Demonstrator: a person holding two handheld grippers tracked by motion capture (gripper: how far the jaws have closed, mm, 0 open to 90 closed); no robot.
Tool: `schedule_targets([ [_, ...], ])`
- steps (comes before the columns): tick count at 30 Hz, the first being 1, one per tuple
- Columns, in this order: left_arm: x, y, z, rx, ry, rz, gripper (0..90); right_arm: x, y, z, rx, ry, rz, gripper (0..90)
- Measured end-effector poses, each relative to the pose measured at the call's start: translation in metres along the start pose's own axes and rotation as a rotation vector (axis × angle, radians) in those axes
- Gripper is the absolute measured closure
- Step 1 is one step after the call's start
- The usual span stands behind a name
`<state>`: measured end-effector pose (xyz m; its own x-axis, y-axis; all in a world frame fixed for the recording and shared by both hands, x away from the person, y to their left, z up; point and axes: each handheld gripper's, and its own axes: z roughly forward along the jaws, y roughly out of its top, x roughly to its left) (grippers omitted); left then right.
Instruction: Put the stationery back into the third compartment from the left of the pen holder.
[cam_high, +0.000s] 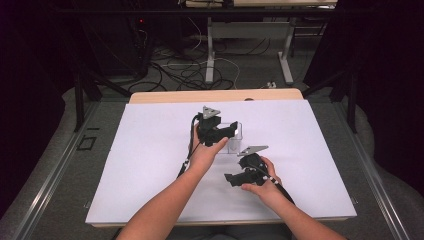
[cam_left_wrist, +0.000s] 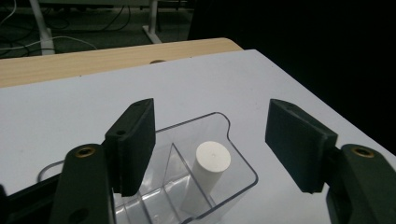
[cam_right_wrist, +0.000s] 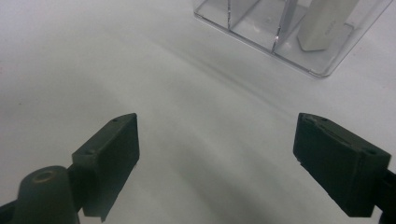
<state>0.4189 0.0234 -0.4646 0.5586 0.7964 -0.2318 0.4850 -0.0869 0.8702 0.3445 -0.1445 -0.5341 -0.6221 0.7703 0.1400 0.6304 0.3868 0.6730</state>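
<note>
This looks like a lab or test room set up for recording. A wooden table (cam_high: 215, 95) covered with a plain white sheet (cam_high: 150, 150) stands inside a dark metal frame (cam_high: 80, 100), with black curtains at left and right. On the grey floor at the far side lie loose tangled cables (cam_high: 190, 70) around the white legs of another desk (cam_high: 210, 55), and dark equipment with a small red light (cam_high: 141, 21) stands far left.
</note>
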Motion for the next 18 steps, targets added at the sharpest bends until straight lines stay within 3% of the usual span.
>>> schedule_targets([
  [3,0.007,0.000,-0.011,-0.009,0.004,0.009,30.7,0.000,0.000,0.000,0.001,0.003,0.005,14.2],
  [13,0.032,-0.003,-0.043,-0.012,0.004,-0.043,19.3,-0.002,0.000,-0.001,-0.004,-0.009,0.015,14.2],
  [16,0.038,-0.005,-0.052,-0.014,0.019,-0.045,15.5,-0.003,0.000,-0.001,-0.007,-0.010,0.018,14.2],
  [17,0.040,-0.006,-0.055,-0.014,0.026,-0.048,13.6,-0.003,0.001,-0.003,0.015,-0.013,0.013,14.2],
  [18,0.042,-0.007,-0.057,-0.009,0.051,-0.042,10.5,-0.004,0.001,-0.003,0.004,-0.014,0.012,14.2],
])
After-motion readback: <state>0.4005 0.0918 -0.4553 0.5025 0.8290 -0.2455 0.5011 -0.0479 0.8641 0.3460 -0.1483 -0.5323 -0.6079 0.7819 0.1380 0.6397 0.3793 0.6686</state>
